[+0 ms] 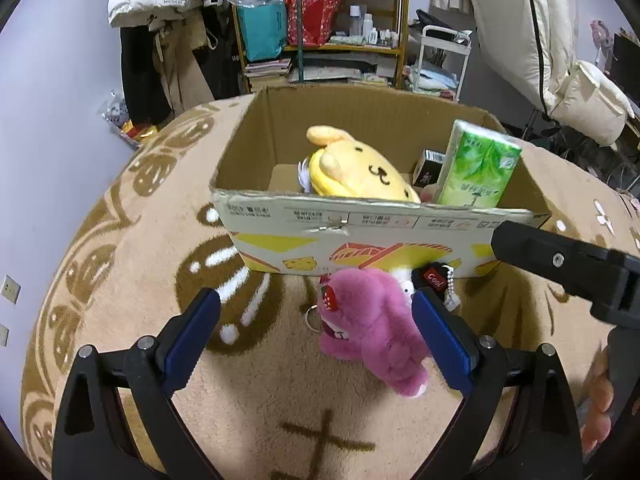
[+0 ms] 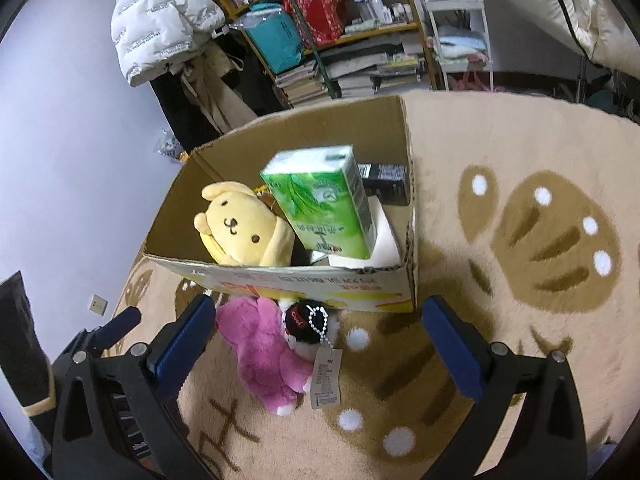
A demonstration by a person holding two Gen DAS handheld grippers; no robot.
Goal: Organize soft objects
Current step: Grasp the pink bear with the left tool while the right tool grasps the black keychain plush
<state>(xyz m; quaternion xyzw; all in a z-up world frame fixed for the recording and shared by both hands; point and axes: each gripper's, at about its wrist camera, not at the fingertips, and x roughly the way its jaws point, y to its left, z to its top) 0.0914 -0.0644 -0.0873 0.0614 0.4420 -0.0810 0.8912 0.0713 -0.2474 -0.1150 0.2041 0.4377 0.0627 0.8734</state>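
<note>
Both claws spread (empty), pink plush point(image 1: 372, 332) against cardboard box point(image 1: 360, 232), small keychain toy point(image 2: 308, 328) touching it

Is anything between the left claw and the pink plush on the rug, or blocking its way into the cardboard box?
Nothing blocks the left claw; the pink plush lies by its right finger. The cardboard box front wall stands between, needing a lift.

Both wrist views low, near, facing cardboard box point(image 1: 360, 236); left head-on, right from right corner.
</note>
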